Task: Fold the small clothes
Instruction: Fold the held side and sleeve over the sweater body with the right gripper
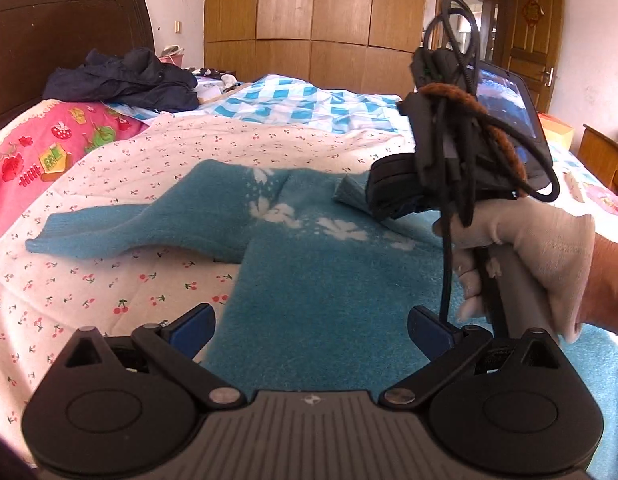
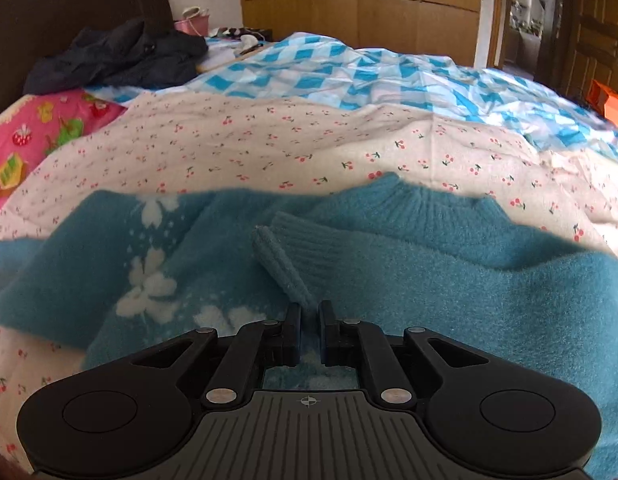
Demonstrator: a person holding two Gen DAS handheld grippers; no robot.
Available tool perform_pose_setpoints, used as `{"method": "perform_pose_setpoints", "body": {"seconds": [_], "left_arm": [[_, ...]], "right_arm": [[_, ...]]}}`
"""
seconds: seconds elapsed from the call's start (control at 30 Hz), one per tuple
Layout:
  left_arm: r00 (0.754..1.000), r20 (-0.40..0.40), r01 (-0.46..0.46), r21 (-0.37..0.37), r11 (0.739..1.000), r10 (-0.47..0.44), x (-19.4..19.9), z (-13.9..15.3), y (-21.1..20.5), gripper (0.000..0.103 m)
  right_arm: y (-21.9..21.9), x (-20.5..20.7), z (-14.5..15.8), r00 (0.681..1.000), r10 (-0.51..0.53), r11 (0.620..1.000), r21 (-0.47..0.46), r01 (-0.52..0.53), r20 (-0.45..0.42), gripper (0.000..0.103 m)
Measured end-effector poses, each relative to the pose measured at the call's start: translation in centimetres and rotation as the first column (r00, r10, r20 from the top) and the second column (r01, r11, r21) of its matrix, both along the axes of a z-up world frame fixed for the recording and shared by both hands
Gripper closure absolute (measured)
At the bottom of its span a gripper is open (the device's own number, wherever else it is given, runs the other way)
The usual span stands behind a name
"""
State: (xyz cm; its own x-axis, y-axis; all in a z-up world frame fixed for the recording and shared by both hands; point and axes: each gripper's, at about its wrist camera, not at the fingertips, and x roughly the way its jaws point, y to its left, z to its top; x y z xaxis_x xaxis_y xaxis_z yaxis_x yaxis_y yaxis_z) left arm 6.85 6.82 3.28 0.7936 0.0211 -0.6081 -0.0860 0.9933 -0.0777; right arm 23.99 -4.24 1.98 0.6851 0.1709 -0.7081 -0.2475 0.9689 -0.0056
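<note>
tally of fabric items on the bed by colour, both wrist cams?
Blue: 2, the teal sweater and the blue checked quilt
Pink: 1, the pink strawberry cloth
White: 1, the cherry-print sheet
Dark navy: 1, the dark clothes pile
Total: 5

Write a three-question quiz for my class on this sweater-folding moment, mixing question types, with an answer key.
1. True or false: the left gripper has its jaws spread wide over the blue sweater.
2. What does the right gripper pinch? A) the ribbed cuff B) the collar C) the dark jacket
3. What pattern marks the white sheet under the sweater?

Key: 1 true; 2 A; 3 small red cherries.
</note>
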Motion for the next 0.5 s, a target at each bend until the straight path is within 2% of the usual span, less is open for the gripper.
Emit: {"method": "perform_pose_setpoints", "body": {"seconds": [0.2, 0.23, 0.3, 0.4, 0.5], "left_arm": [[1.0, 0.006, -0.006, 0.001, 1.0, 0.006, -0.2, 0.1, 0.1, 0.0], [1.0, 0.005, -0.007, 0.002, 1.0, 0.007, -0.2, 0.1, 0.0, 0.0], [1.0, 0.003, -0.009, 0.007, 1.0, 0.009, -0.1, 0.0, 0.0, 0.0], [1.0, -0.002, -0.013, 0.029, 1.0, 0.013, -0.1, -0.2, -0.3, 0.0], [1.0, 0.001, -0.016, 0.025, 1.0, 0.016, -0.1, -0.2, -0.2, 0.0]], "right_arm": [[0.5, -0.4, 0.7, 0.999, 0.027, 0.999, 0.018, -0.028, 0.027, 0.093], [0.6, -0.3, 0.9, 0.999, 0.045, 0.998, 0.044, -0.046, 0.03, 0.102], [0.9, -0.4, 1.2, 0.996, 0.079, 0.992, 0.095, -0.082, 0.031, 0.103], [2.5, -0.3, 1.0, 0.994, 0.093, 0.995, 0.022, -0.095, 0.052, 0.101], [2.0, -0.3, 1.1, 0.996, 0.082, 0.994, 0.062, -0.085, 0.043, 0.1]]}}
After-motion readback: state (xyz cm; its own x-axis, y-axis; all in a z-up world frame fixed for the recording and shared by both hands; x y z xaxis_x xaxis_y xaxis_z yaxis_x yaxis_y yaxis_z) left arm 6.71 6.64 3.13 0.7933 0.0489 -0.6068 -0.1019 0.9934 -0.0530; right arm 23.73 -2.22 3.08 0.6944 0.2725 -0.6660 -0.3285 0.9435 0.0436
